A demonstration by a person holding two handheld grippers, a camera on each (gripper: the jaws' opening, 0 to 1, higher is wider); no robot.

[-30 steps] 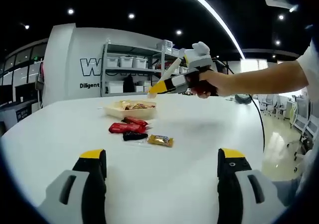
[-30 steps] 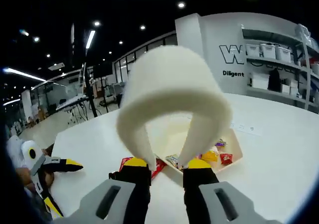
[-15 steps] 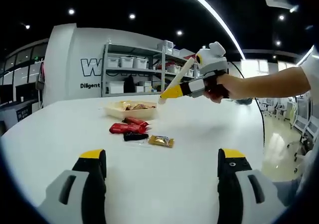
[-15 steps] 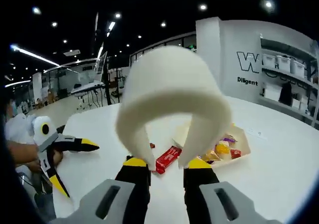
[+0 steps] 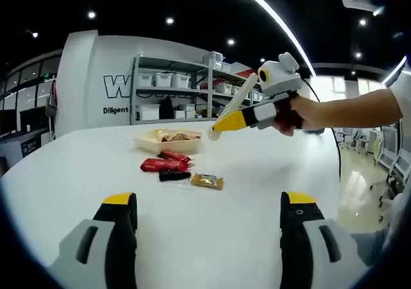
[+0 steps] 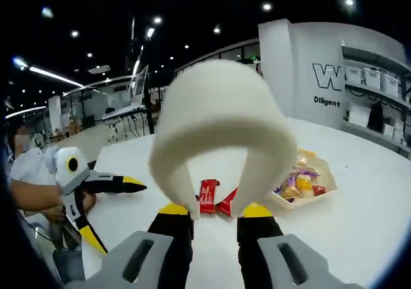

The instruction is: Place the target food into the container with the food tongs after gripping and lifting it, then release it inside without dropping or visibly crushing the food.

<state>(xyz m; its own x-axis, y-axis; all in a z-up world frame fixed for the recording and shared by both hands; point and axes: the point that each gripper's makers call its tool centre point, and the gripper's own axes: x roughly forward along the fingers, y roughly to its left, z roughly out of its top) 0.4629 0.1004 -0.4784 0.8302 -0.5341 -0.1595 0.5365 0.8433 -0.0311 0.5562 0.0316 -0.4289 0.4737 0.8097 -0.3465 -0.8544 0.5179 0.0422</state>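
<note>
Left gripper view: left gripper (image 5: 209, 221) low over the white table (image 5: 257, 173), jaws spread wide, nothing between them. Ahead on the table, left to right: two red snack wrappers (image 5: 164, 162), a small dark packet (image 5: 174, 175), a gold-wrapped snack (image 5: 207, 182), all loose and close together. Just behind them, shallow cream tray (image 5: 168, 141) already holding assorted wrapped snacks. Right gripper (image 5: 247, 117) held in the air right of the tray, carried by a person's hand (image 5: 297, 114), with cream-white food tongs (image 5: 232, 106) slanting down toward the tray; tips empty, above the table.

Right gripper view: left gripper (image 6: 106, 186) at far left. Right gripper's jaws narrowed onto the tong arms; the tongs' looped end (image 6: 221, 122) hides much of the table. Red wrappers (image 6: 217, 199) between the arms; tray (image 6: 302, 185) to the right, partly hidden.
</note>
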